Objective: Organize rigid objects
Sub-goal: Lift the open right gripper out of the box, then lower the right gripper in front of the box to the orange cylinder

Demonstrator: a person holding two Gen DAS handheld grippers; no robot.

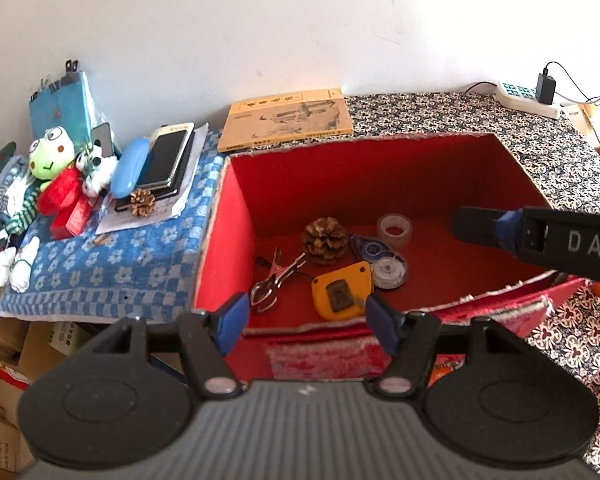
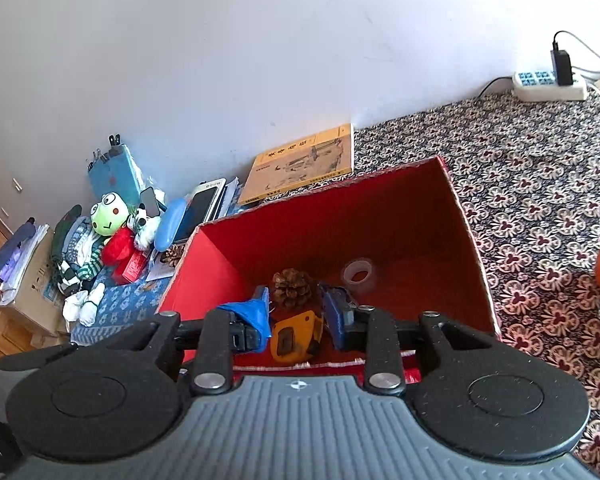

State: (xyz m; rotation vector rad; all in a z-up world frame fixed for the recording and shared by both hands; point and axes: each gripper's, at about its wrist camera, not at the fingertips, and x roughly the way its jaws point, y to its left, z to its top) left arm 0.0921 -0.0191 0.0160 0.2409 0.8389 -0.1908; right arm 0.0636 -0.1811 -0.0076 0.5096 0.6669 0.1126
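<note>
A frog plush (image 1: 49,155) (beside a panda toy (image 1: 98,168)) lies on the blue checked cloth (image 1: 112,268).

My box (image 1: 236,200) is bright red inside, and in it lie a brown pine cone (image 1: 325,235), a yellow tape measure (image 1: 342,290) with a dark middle, a clear tape roll (image 1: 395,229) and a blue-and-white correction tape (image 1: 376,258). The surface (image 1: 548,152) wears a black cloth with cream and maroon flowers, and the towel (image 1: 112,264) beside it is blue-and-white checked with small flowers. My tongs (image 1: 306,314) are black with blue pads; the frog toy (image 1: 50,154) is green and the book (image 1: 286,118) yellow.
</note>
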